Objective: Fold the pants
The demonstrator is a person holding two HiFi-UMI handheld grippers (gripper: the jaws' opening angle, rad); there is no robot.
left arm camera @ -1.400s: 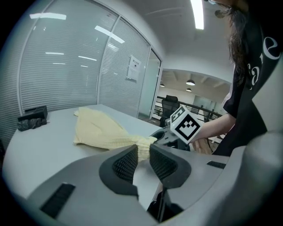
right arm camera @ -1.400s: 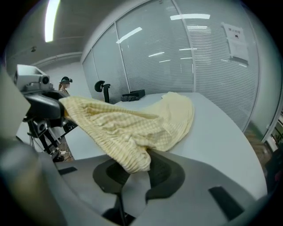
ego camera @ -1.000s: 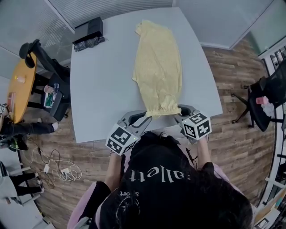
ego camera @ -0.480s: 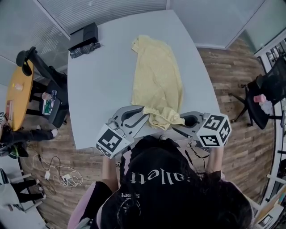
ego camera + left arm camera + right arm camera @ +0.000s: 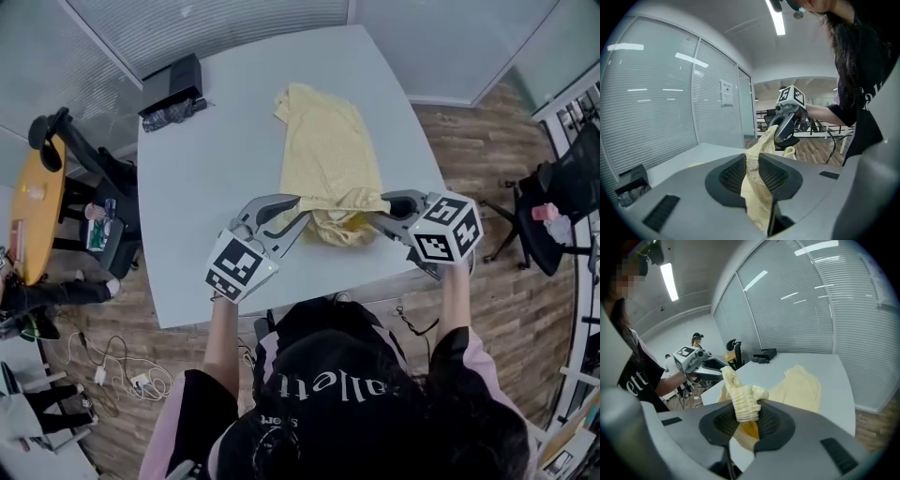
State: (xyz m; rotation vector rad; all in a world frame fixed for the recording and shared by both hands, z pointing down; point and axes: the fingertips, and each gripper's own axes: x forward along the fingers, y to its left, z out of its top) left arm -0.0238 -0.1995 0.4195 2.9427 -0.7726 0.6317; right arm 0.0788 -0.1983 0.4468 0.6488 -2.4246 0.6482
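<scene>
Pale yellow pants (image 5: 328, 155) lie lengthwise on the grey table (image 5: 206, 187), their far end flat near the far edge. The near end with its ribbed cuffs is lifted off the table and hangs between the two grippers. My left gripper (image 5: 302, 211) is shut on the left corner of that end; the cloth (image 5: 752, 180) is pinched between its jaws. On the right corner my right gripper (image 5: 377, 208) is shut, with the ribbed cuff (image 5: 743, 404) bunched between its jaws. From each gripper view the other gripper shows holding the same edge.
A black box (image 5: 173, 77) with a dark bundle beside it sits at the table's far left corner. Office chairs stand left (image 5: 94, 159) and right (image 5: 558, 202) of the table. An orange round table (image 5: 33, 202) is at far left. Cables lie on the wooden floor (image 5: 112, 361).
Both grippers have risen from the table's near edge and moved toward the far side, carrying the cuff end of the pants up and over the flat part.
</scene>
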